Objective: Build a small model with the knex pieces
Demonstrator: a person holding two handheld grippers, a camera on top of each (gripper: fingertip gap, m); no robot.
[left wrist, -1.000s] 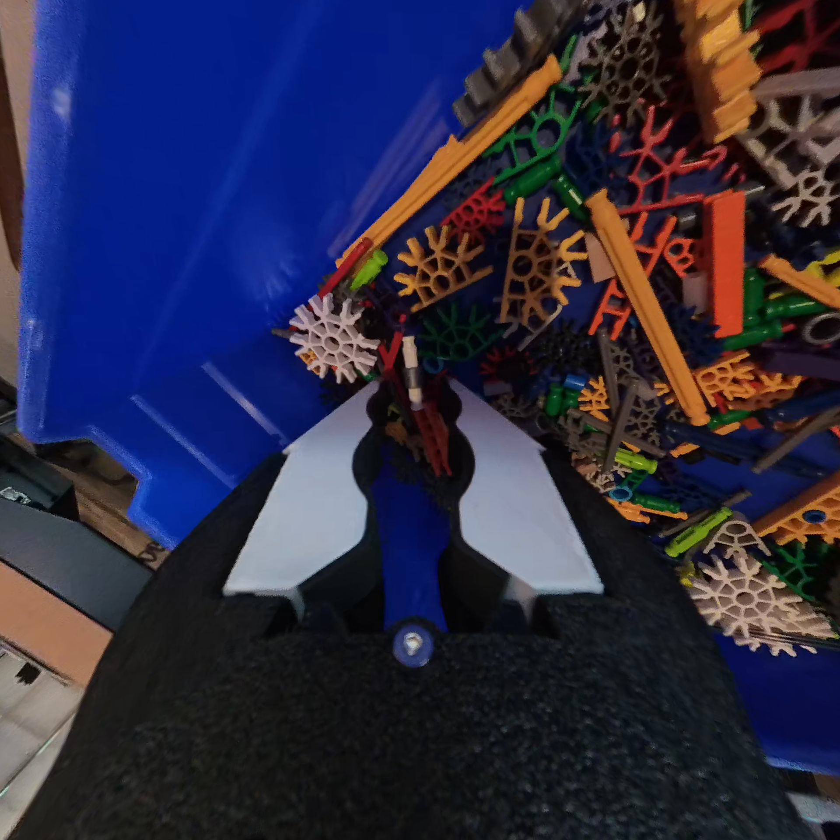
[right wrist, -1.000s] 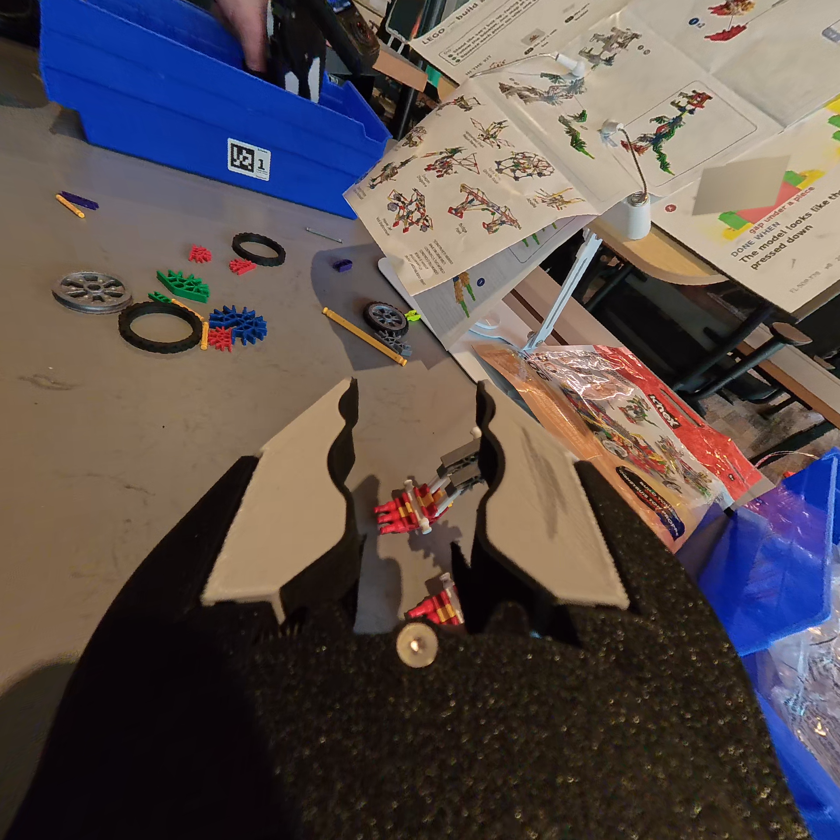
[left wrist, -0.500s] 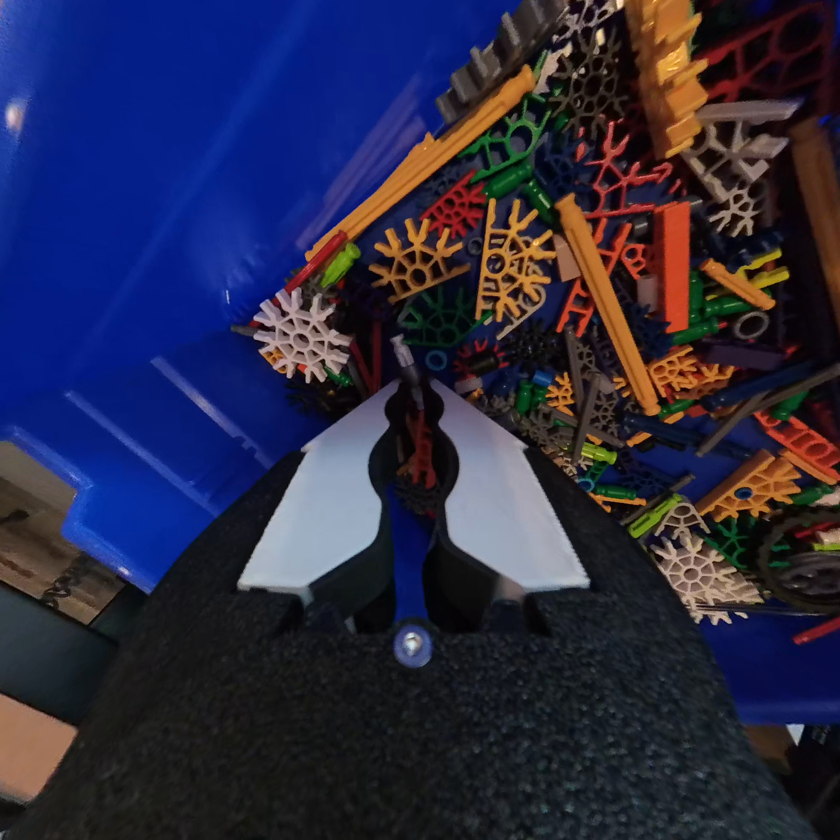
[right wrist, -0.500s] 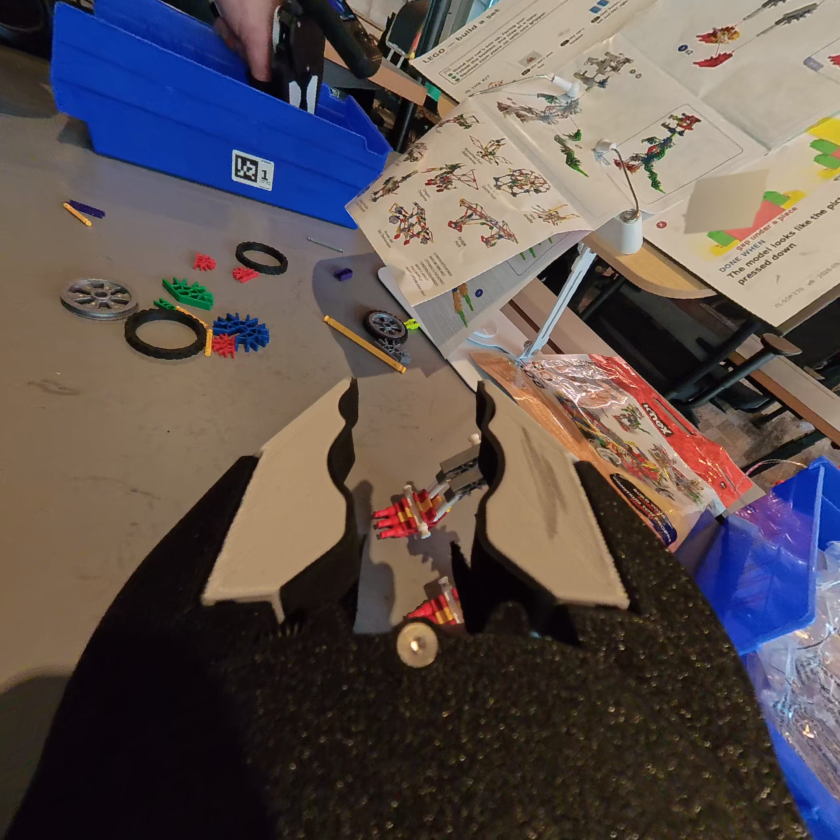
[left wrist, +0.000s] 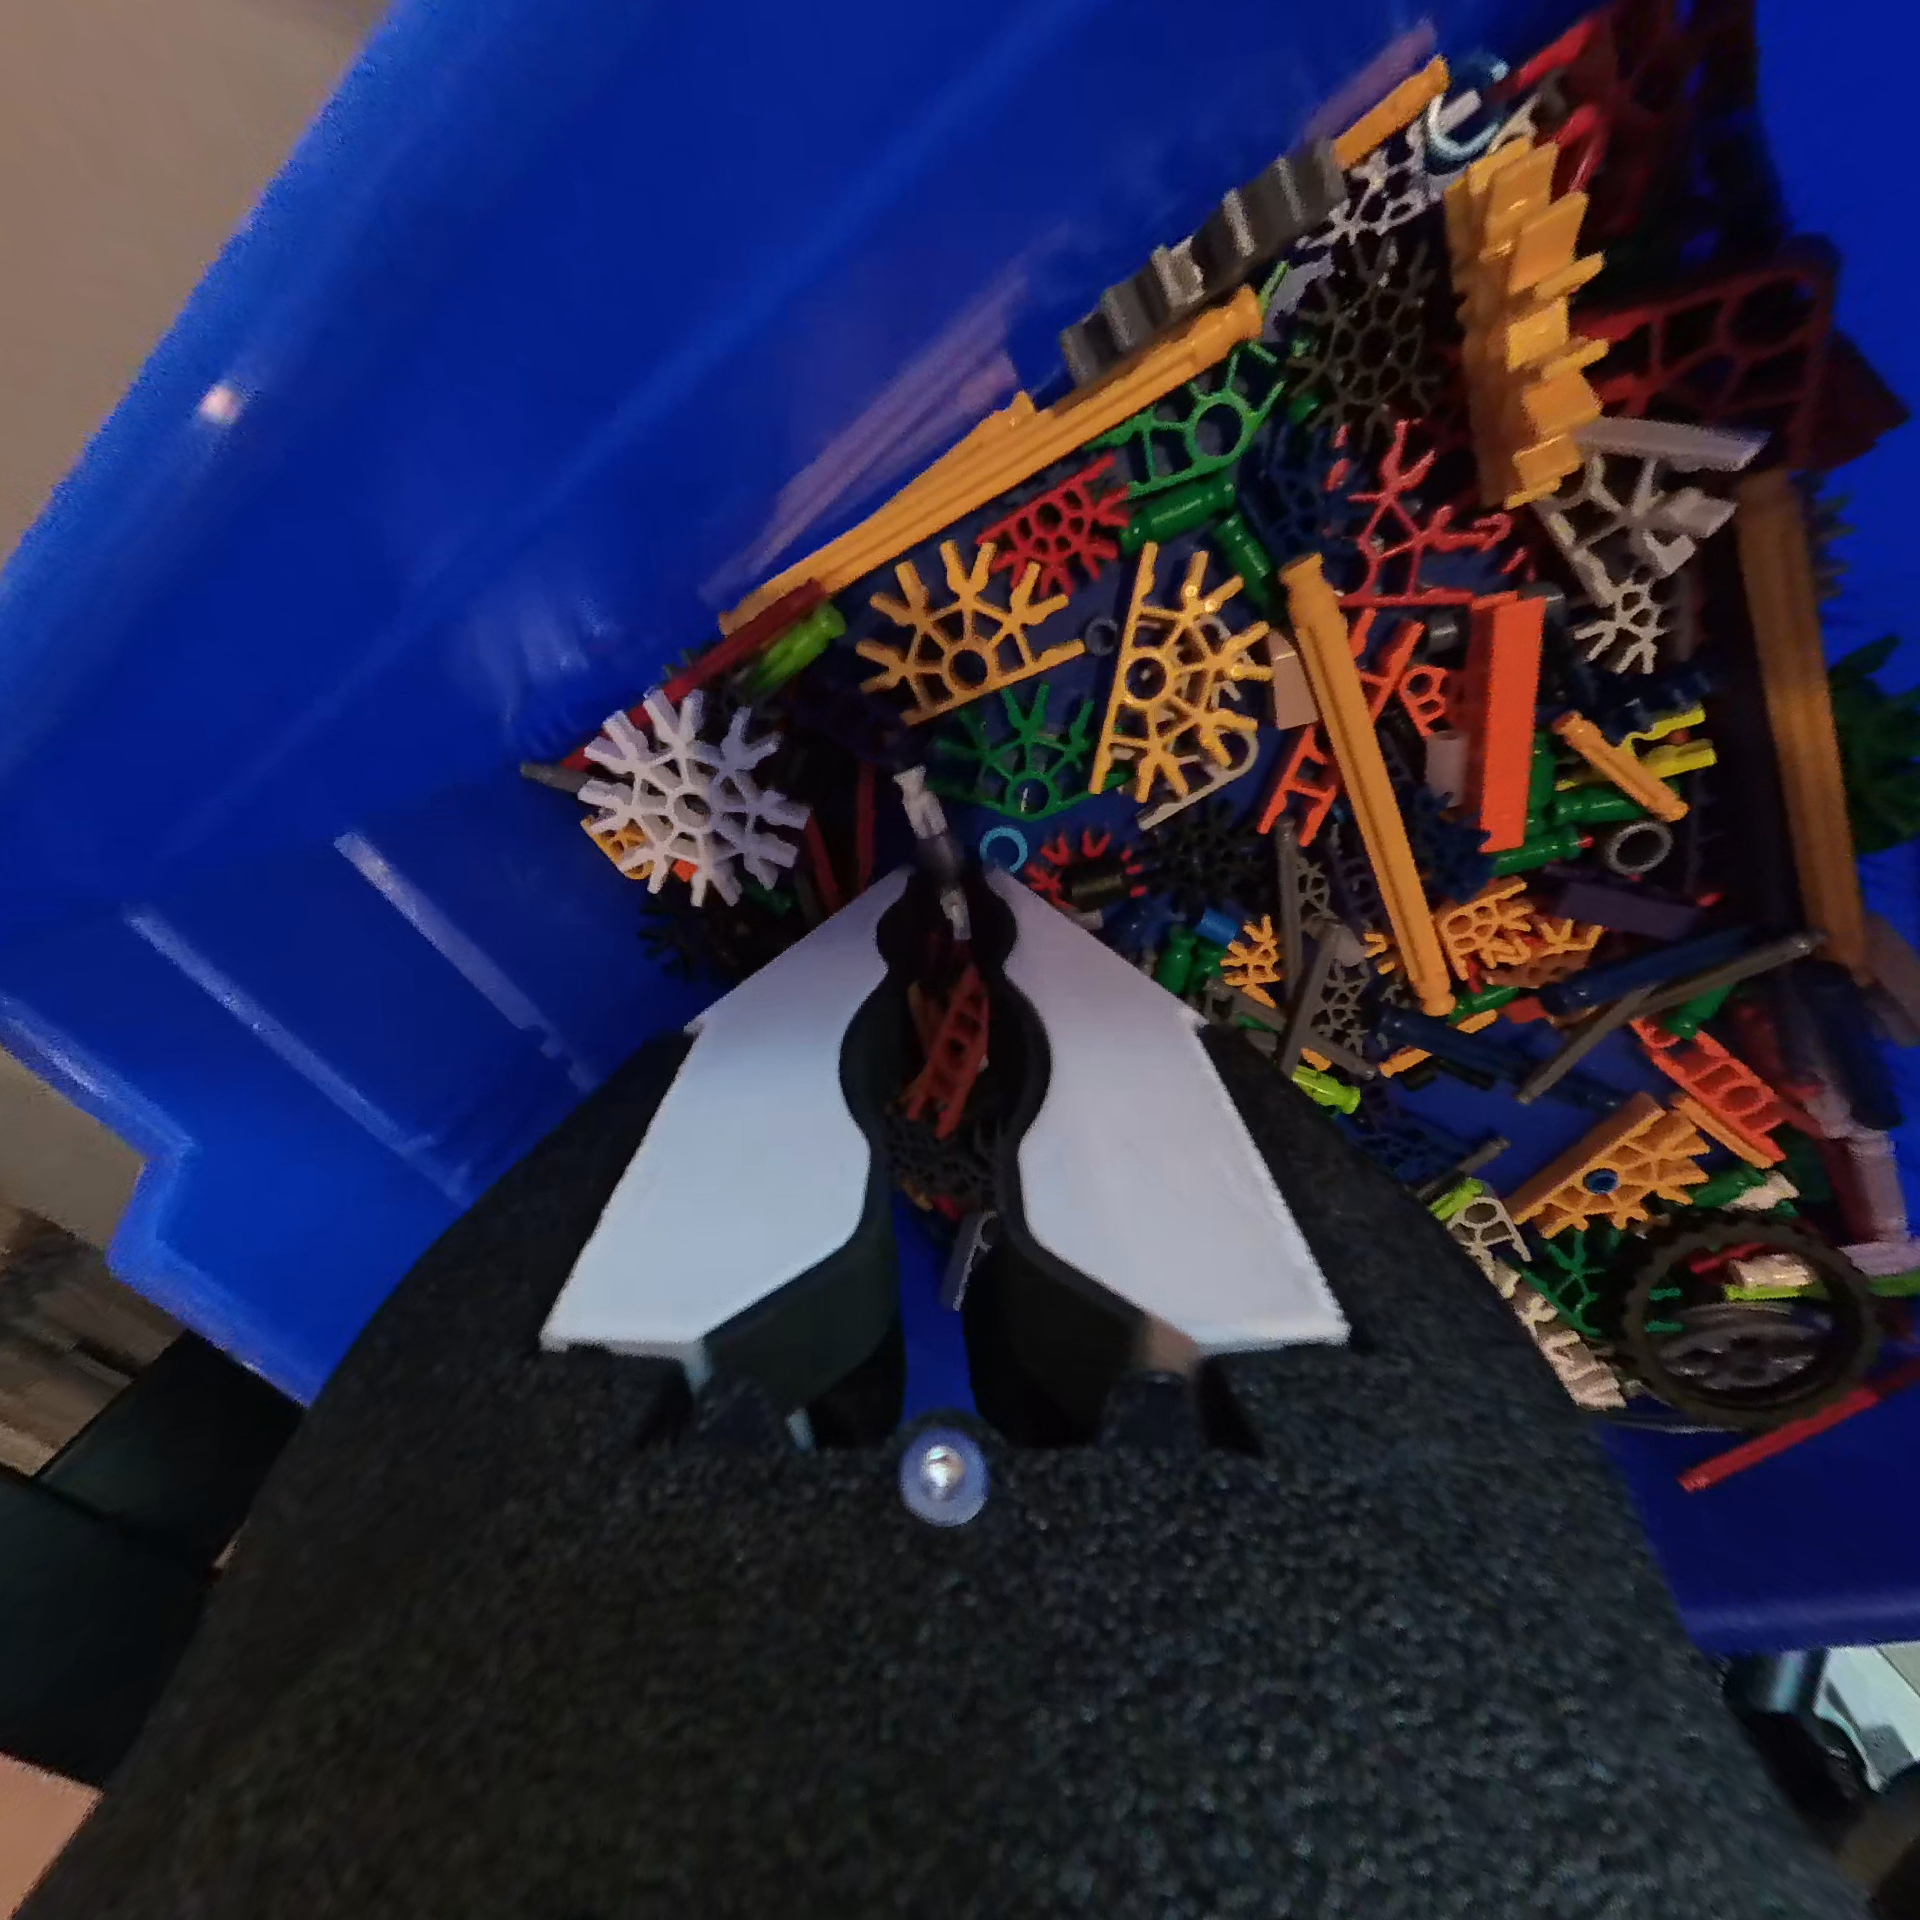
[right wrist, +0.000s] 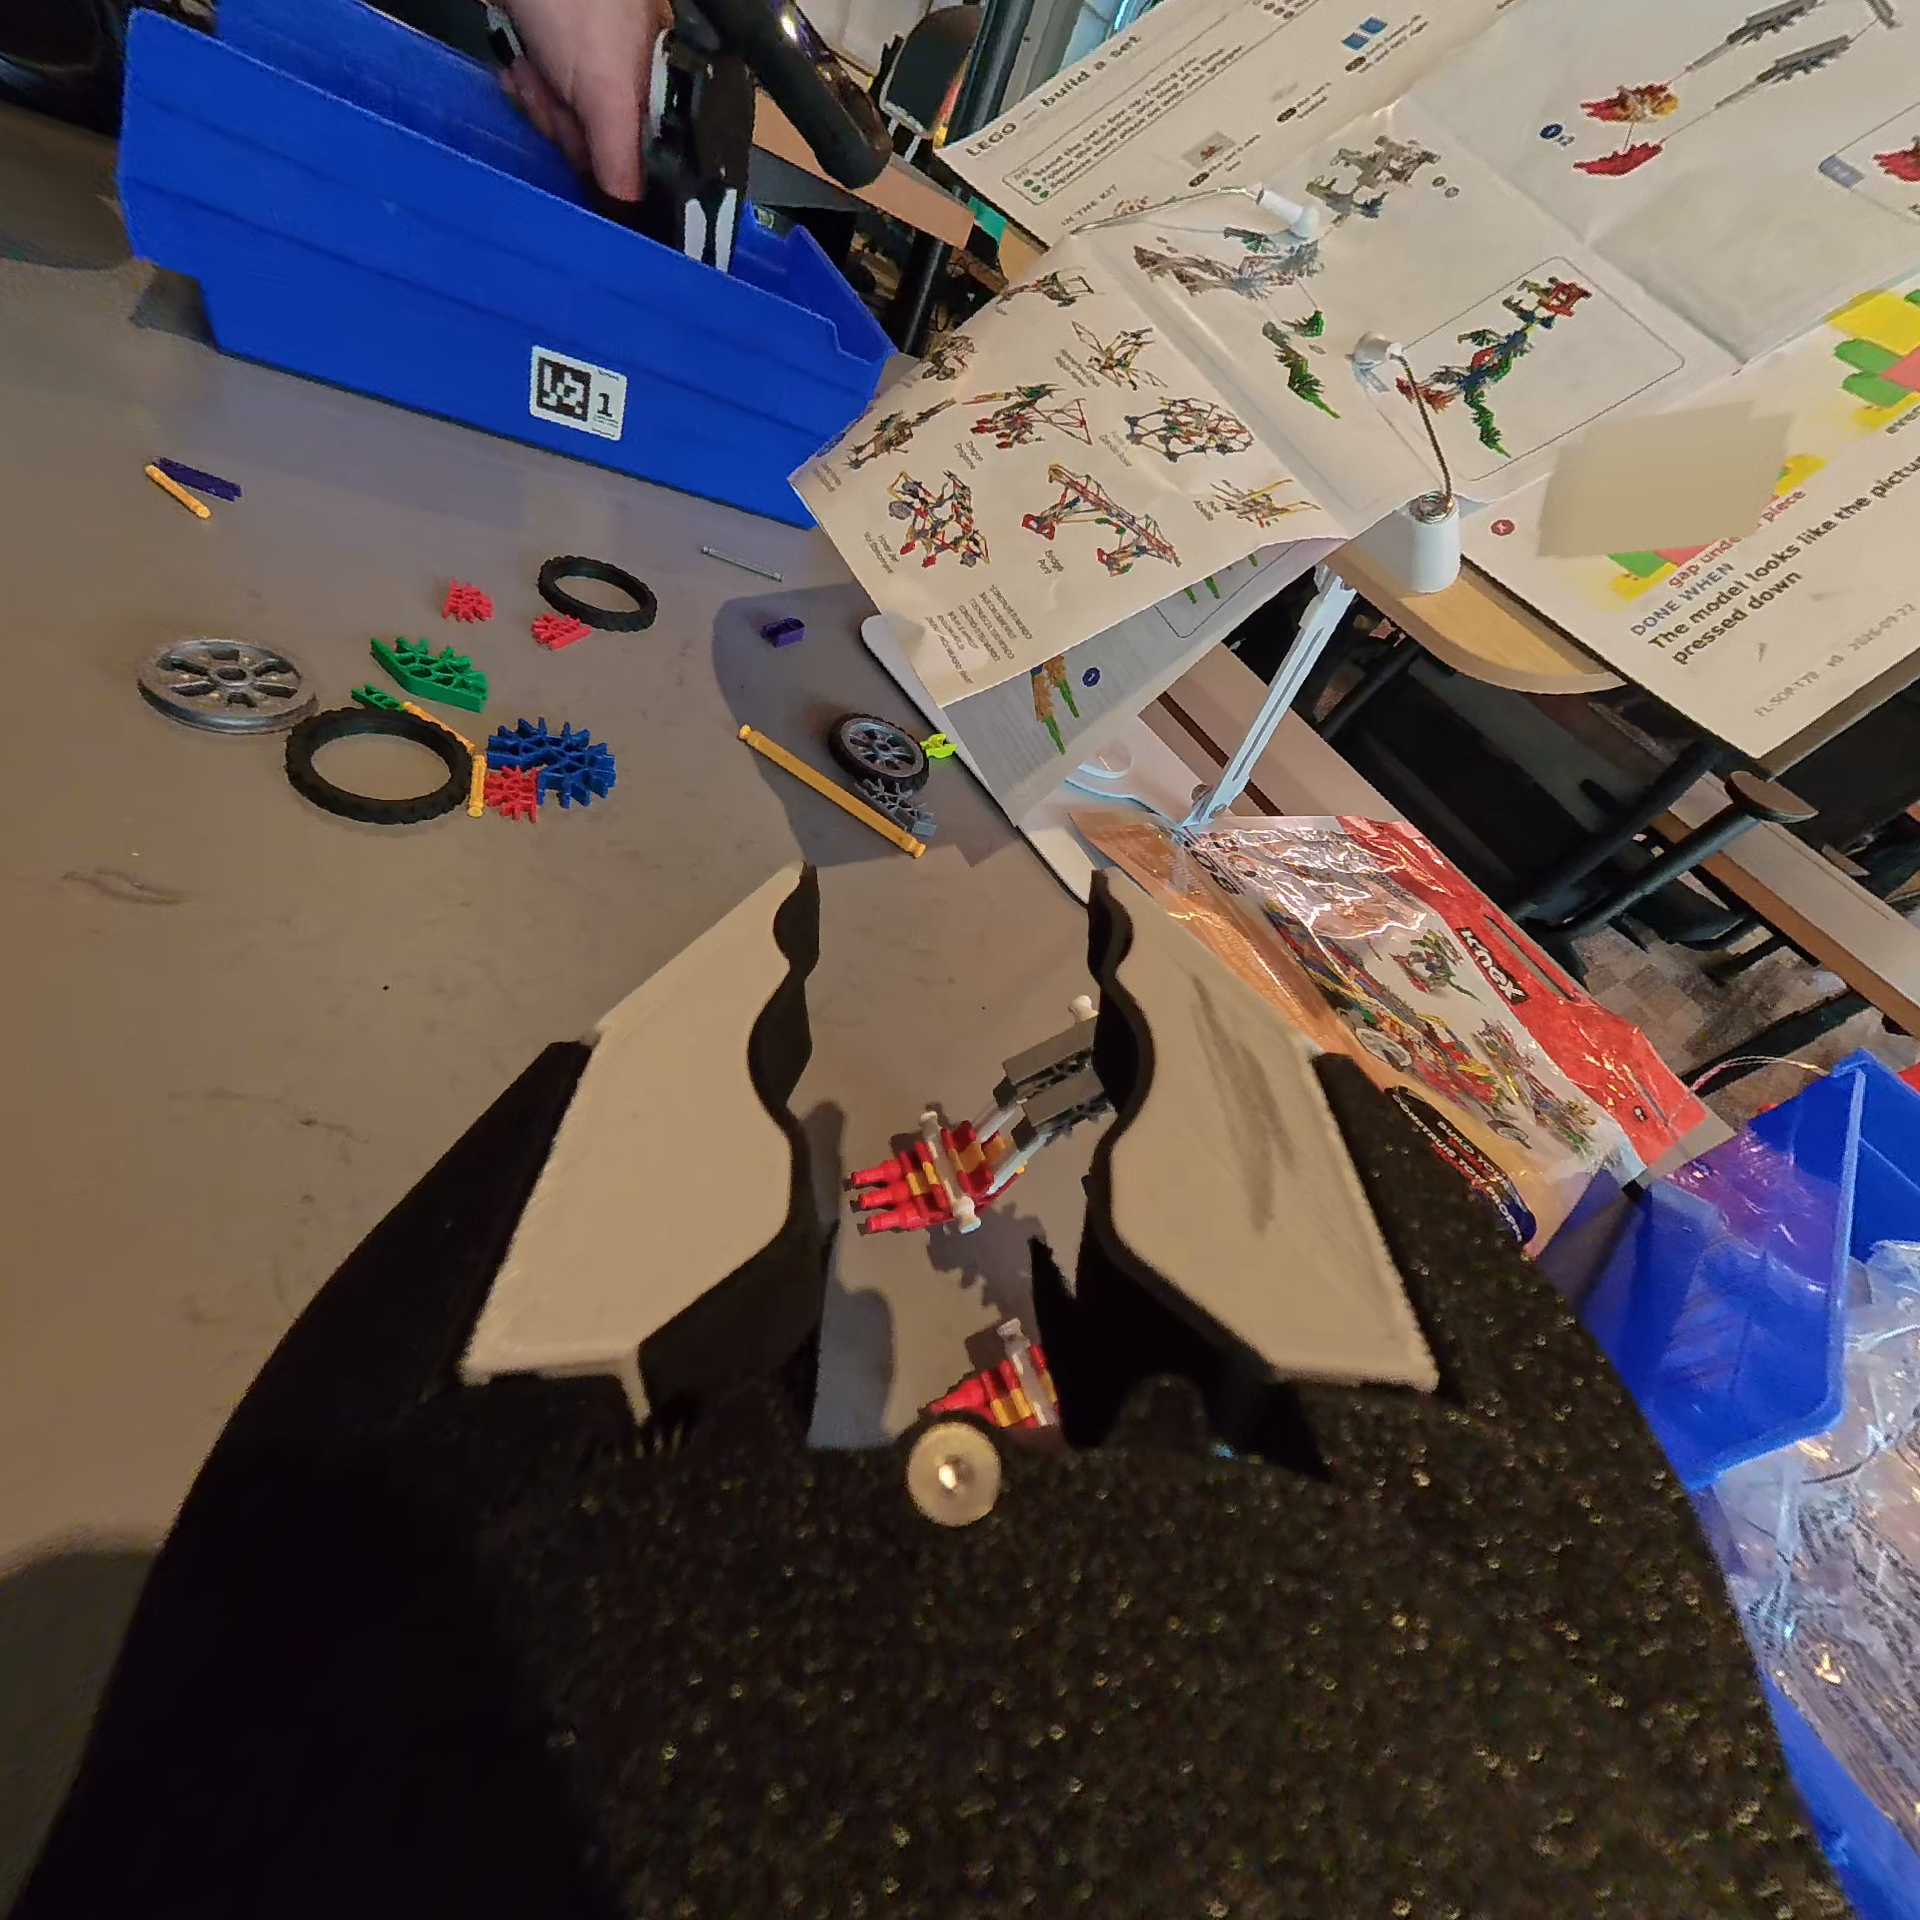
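Note:
In the left wrist view my left gripper (left wrist: 951, 883) is inside a blue bin (left wrist: 436, 436), over a heap of coloured construction-toy rods and connectors (left wrist: 1299, 727). Its jaws are shut on a short grey-white rod (left wrist: 928, 826) that sticks out past the tips, next to a white snowflake connector (left wrist: 691, 805). In the right wrist view my right gripper (right wrist: 951, 894) is open and holds nothing. It hovers over a small red, yellow and grey assembly (right wrist: 961, 1169) on the grey table (right wrist: 260, 1039). The assembly's grey end lies by the right finger (right wrist: 1226, 1122).
Farther off stand the blue bin (right wrist: 416, 281), a person's hand (right wrist: 592, 114) and the other gripper (right wrist: 696, 166). Loose parts lie left: a tyre (right wrist: 372, 766), a grey wheel (right wrist: 227, 681), connectors (right wrist: 551, 758), a yellow rod (right wrist: 831, 792). Instruction sheets (right wrist: 1091, 447), a plastic bag (right wrist: 1403, 987) and another blue bin (right wrist: 1745, 1330) are right. The tips of one gripper are about 55 centimeters away from the tips of the other.
My left gripper has closed on the grey-white rod and drawn back a little from the heap. My right gripper has stayed open and has barely shifted.

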